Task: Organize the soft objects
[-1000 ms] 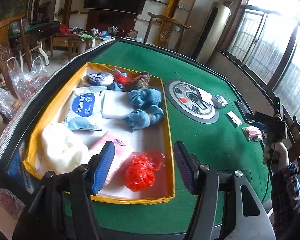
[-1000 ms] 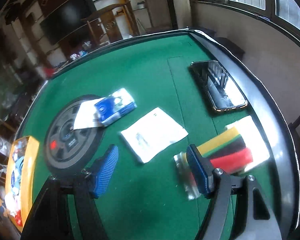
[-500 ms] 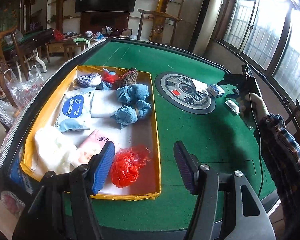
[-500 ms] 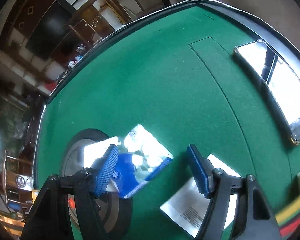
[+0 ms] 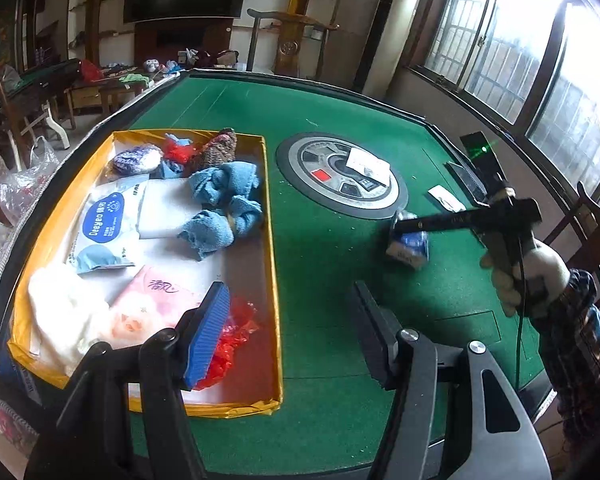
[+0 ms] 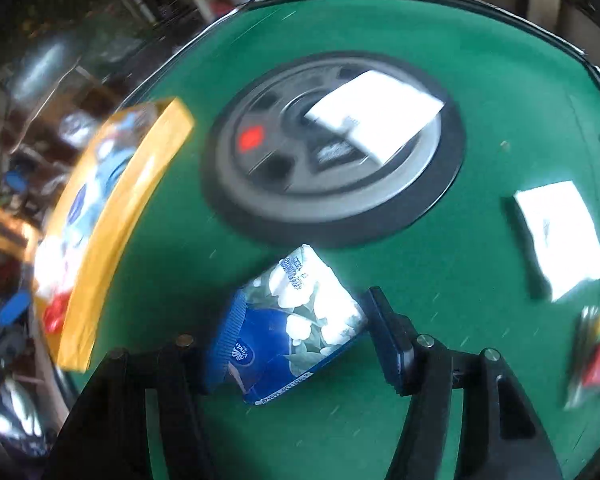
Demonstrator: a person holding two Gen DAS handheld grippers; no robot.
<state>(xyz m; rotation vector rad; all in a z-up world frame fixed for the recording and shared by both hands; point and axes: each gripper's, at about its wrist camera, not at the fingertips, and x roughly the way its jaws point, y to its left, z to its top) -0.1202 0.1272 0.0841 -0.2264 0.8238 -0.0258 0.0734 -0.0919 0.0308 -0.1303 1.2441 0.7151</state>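
Note:
A blue and white tissue pack [image 6: 296, 328] sits between the fingers of my right gripper [image 6: 300, 320]. The jaws are closing and both pads press on its sides. In the left wrist view the same pack [image 5: 408, 244] hangs just over the green felt in front of the round disc, in the right gripper [image 5: 404, 232]. The yellow-rimmed box [image 5: 270, 240] holds blue cloths [image 5: 224, 204], a pink tissue pack [image 5: 148, 304], a white wipes pack [image 5: 108, 220] and a red plastic bag [image 5: 236, 332]. My left gripper [image 5: 292, 336] stands open over the box's near right corner, holding nothing.
A round grey disc [image 5: 340, 176] with a white paper [image 5: 368, 162] lies mid-table. A white card [image 6: 560, 236] and a striped packet [image 6: 596, 356] lie on the felt to the right, a phone [image 5: 466, 178] at the far edge. A person's hand [image 5: 528, 276] holds the right gripper.
My right gripper swung left from the striped packet to the disc, closed on the blue tissue pack and carried it off the disc toward the box. The left gripper drifted slightly, still open.

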